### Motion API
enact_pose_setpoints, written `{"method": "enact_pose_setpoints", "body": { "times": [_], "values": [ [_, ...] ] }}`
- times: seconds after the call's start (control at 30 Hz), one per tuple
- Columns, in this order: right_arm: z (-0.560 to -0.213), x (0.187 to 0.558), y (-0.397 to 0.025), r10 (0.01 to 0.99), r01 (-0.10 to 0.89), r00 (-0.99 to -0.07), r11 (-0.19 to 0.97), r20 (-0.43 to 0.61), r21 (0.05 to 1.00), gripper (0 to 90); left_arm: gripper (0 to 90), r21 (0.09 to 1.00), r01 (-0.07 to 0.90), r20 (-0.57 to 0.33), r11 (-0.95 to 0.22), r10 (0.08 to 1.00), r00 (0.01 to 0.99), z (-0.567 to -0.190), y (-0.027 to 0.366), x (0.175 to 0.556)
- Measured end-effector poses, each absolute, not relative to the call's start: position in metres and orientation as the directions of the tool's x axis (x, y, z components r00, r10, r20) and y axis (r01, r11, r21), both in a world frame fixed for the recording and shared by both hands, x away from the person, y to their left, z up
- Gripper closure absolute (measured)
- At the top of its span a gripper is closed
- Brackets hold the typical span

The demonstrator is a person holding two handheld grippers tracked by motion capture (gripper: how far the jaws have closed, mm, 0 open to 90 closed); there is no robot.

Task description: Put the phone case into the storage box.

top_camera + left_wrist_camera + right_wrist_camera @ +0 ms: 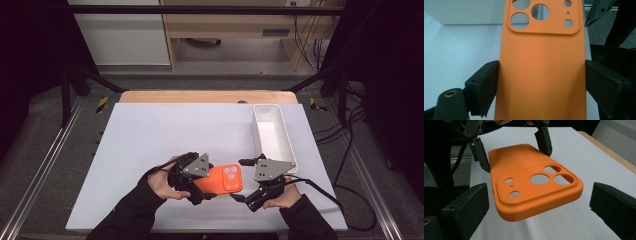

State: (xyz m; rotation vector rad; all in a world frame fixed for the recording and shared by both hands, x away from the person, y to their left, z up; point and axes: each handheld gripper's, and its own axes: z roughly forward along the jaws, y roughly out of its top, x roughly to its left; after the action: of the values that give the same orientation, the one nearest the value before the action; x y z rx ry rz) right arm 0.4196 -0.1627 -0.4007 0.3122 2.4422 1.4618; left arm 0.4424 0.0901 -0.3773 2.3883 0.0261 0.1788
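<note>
Orange phone case (pixel 541 70) (white bin (pixel 272 134)).

The orange phone case (pixel 221 180) is up off the white worktop (pixel 150 145), back face up, camera cutouts toward the right, long edges clamped in the left gripper (pixel 541 82), near the worktop's front edge.

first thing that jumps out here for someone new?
The orange phone case, held above the white table near its front edge: the left gripper clamps its long sides. The right gripper faces its camera-cutout end with jaws open, either side of it, not touching. Next, the white tray at the table's right.
</note>
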Motion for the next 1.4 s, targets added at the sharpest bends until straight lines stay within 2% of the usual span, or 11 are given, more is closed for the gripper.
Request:
{"method": "enact_pose_setpoints", "body": {
  "times": [0.93, 1.4],
  "values": [
    [-0.413, 0.428, -0.153, 0.201, 0.017, -0.975, 0.493, -0.095, 0.870, 6.4, 15.4, 0.678, -0.059, 0.104, -0.733, 0.016, 0.994, -0.384, 0.083, 0.442],
    [-0.417, 0.429, -0.151, 0.159, -0.005, -0.983, 0.465, -0.089, 0.885, 11.0, 15.4, 0.680, -0.064, 0.094, -0.731, 0.000, 0.996, -0.388, 0.083, 0.441]
  ]
}}
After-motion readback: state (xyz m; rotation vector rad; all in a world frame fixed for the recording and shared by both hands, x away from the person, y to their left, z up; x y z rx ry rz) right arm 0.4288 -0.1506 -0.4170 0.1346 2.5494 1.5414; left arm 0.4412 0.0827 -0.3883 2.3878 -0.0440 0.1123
